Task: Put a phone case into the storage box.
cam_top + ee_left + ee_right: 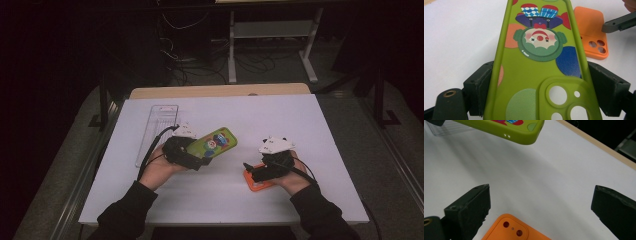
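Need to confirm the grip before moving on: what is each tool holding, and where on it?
The left tool is shut on the green phone case, clamping its two long edges near the camera cutout. The right tool is open above the orange phone case, holding nothing.

so the room's pretty dark overall, light mostly falls on the flat white rectangular desk (300,120), which has a pale wooden strip (220,91) along its far edge. Behind it there's a white metal-framed stand with a low shelf (272,30), and a tangle of black cables (195,60) on the grey floor (345,115)
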`<state>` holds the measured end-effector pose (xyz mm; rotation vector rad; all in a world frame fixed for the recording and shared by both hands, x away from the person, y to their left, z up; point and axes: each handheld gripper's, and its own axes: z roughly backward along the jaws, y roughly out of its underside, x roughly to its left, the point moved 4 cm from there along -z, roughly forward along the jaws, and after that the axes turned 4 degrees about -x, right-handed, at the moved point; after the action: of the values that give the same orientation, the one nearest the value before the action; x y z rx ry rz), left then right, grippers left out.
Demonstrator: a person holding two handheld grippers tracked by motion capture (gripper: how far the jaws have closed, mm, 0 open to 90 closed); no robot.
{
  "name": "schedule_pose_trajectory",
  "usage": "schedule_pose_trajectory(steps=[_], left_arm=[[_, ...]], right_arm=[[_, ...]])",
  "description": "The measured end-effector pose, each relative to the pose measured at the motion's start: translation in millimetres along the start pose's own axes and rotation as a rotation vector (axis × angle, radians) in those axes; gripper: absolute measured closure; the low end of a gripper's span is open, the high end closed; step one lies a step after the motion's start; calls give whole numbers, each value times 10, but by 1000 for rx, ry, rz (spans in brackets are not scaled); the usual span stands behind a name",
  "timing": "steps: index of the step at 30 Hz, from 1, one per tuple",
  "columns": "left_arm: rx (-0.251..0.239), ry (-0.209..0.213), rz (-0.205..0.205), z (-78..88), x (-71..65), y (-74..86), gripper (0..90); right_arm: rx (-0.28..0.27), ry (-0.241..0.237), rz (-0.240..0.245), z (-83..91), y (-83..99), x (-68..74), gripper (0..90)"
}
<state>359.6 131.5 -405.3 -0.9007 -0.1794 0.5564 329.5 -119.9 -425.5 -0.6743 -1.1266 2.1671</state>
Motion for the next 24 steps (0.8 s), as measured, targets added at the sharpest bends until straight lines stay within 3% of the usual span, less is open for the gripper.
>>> schedule_pose_trajectory(steps=[10,17,19,24], left_arm=[[-1,3,-14,4,4,-1,155],[-2,17,-16,8,0,-3,155],[-16,19,2,-4,-16,-7,155],[-3,18,-20,0,0,-3,155]], right_arm=[[9,49,77,7,-9,31,17],[18,95,181,9,-12,59,17],[15,117,219,11,-14,71,17],[18,140,274,7,-13,91,17]])
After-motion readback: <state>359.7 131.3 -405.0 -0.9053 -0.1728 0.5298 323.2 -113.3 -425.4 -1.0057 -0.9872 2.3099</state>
